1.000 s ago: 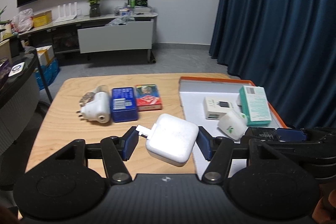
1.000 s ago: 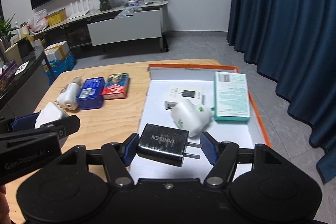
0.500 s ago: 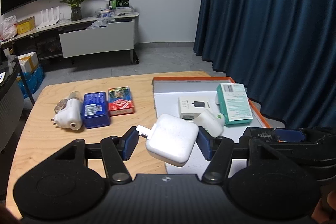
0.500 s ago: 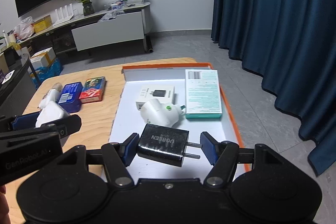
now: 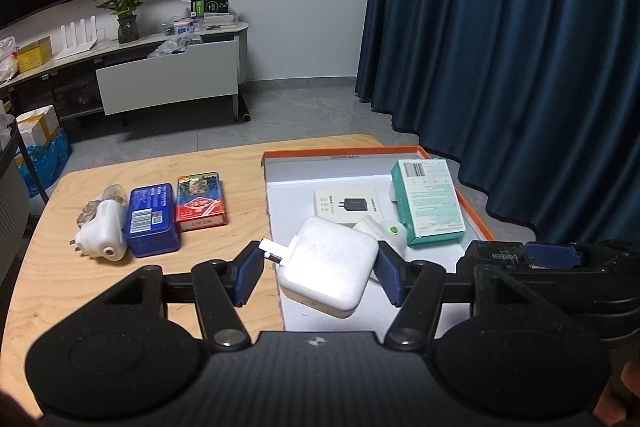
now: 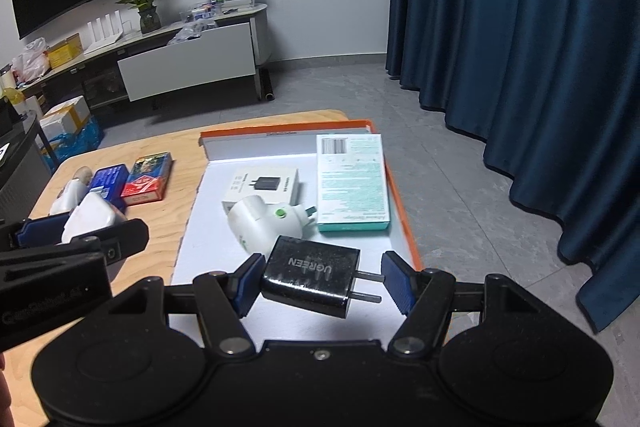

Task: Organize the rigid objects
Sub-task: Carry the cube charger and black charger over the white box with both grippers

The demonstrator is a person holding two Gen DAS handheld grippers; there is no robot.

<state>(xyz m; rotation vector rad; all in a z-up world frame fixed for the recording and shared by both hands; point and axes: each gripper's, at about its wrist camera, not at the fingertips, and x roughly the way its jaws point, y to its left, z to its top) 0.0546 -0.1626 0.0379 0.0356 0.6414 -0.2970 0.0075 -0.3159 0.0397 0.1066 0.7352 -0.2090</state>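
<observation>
Above the tray's (image 6: 406,227) near edge, a black charger (image 6: 312,277) is clamped in the right gripper (image 6: 320,281); above its left edge, a white charger (image 5: 328,267) is clamped in the left gripper (image 5: 318,273), prongs pointing left.

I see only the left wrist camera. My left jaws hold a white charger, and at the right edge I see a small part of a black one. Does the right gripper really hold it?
Observer: Yes. The right gripper is shut on the black charger. Its two prongs point at the right finger.
Operator: What is below it?
Observer: The white floor of the orange-rimmed tray, at its near end.
Operator: And the white thing half hidden behind my white charger?
Observer: A round white plug with a green button. It lies in the tray, with its prongs toward the teal box.
</observation>
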